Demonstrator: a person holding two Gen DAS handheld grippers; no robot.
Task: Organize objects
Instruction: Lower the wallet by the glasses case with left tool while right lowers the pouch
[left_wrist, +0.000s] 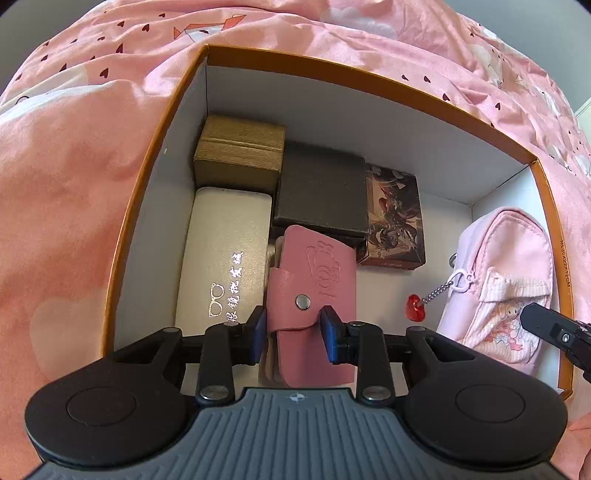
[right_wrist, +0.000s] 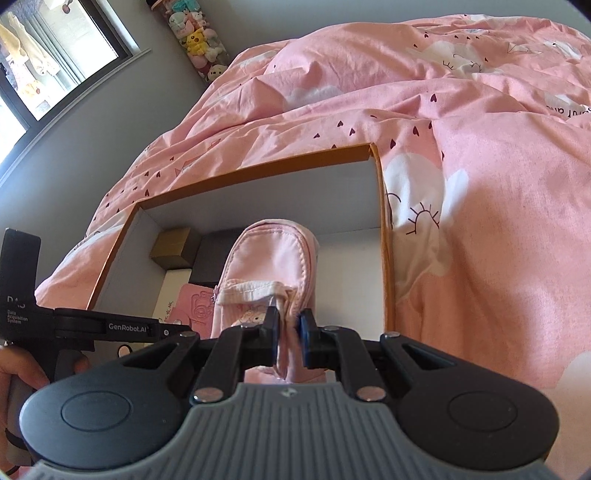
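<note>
Two placements in hand. Left hand-held gripper (left_wrist: 293, 332) pinches the pink leather snap key-pouch (left_wrist: 314, 291), low in the orange-rimmed white cardboard box (left_wrist: 373, 75) on the bed. Right hand-held gripper (right_wrist: 289, 341) pinches the pale pink fabric zip pouch (right_wrist: 269, 258) at the box's right wall. Next, I judge: settle both, spread jaws, lift clear.

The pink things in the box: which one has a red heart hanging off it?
The pink pouch at the box's right side, held by the right tongs. A red heart dangles from its chain; the pink wallet has only a snap.
</note>
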